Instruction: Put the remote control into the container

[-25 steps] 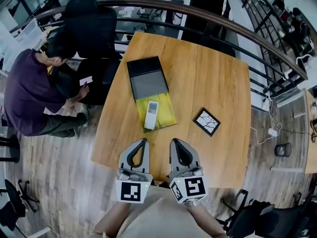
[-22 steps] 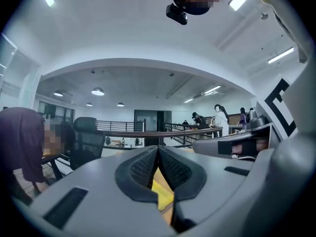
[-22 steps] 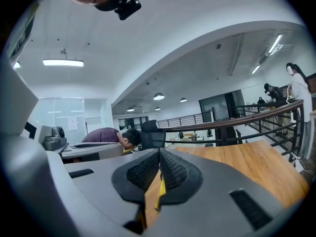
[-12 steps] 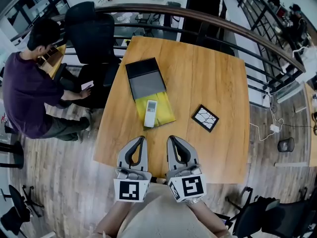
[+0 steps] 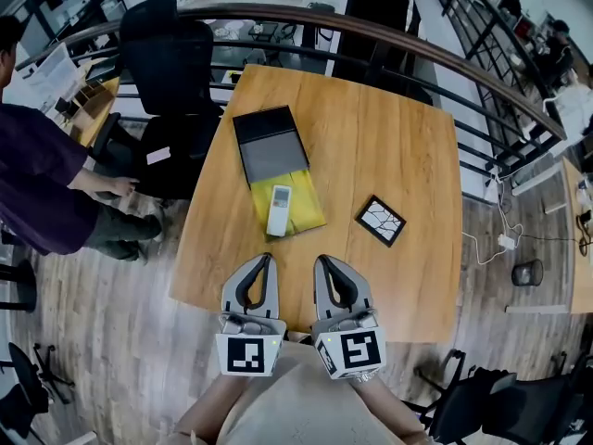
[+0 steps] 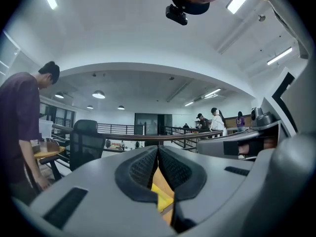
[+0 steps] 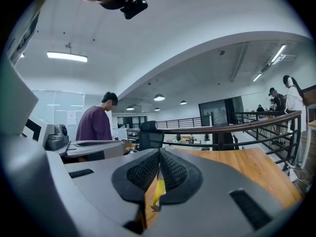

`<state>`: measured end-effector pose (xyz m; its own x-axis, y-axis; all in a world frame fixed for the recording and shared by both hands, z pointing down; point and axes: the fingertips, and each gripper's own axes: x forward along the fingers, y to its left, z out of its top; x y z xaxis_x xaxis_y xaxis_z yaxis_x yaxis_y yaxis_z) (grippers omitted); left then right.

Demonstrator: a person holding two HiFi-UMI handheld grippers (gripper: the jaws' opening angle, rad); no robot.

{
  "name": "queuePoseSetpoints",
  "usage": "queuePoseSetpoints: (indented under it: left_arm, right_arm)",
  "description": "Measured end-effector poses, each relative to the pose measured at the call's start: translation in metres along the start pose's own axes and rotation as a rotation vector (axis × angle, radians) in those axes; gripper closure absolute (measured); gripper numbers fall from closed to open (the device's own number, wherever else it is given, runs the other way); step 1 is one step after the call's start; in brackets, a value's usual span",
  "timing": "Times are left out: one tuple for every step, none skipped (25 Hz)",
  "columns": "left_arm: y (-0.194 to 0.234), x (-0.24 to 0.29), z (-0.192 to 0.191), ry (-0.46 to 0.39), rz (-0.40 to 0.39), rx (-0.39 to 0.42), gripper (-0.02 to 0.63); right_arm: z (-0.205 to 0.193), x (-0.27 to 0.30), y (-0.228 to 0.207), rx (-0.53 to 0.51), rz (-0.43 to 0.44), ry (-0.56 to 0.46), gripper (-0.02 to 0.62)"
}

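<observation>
Left tongs (image 5: 266, 261) and right tongs (image 5: 322, 261) pressed together; slim white remote (image 5: 279, 210) beyond.

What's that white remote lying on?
The remote lies on a yellow sheet, which rests on the wooden table. Whatever sits beneath the sheet, if anything, is covered.

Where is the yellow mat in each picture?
Head view: yellow mat at the centre, under the remote.
Left gripper view: yellow mat is a sliver, low centre.
Right gripper view: yellow mat is a thin strip, low centre.
Shared landmark: the black chair.
</observation>
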<state>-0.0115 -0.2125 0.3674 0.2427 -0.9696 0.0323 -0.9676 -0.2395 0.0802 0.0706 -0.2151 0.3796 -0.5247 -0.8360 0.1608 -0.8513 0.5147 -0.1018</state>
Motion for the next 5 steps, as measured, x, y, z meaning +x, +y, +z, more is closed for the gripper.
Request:
queuePoseSetpoints:
  left_arm:
    - [0.002, 0.001, 0.0, -0.002, 0.001, 0.002, 0.594]
    - [0.005, 0.001, 0.0, -0.003, 0.001, 0.004, 0.594]
    - [0.008, 0.002, -0.001, -0.002, 0.001, 0.006, 0.594]
    - [0.011, 0.002, -0.002, 0.001, 0.002, 0.007, 0.594]
    - [0.014, 0.003, -0.003, 0.005, 0.001, 0.008, 0.594]
  right_arm:
    - [0.0, 0.002, 0.001, -0.002, -0.002, 0.002, 0.577]
    - [-0.001, 0.004, 0.002, -0.005, -0.003, 0.004, 0.577]
    - [-0.002, 0.006, 0.003, -0.007, -0.003, 0.008, 0.577]
    - [-0.003, 0.009, 0.004, -0.008, -0.004, 0.011, 0.577]
    - [-0.004, 0.011, 0.006, -0.01, -0.004, 0.015, 0.577]
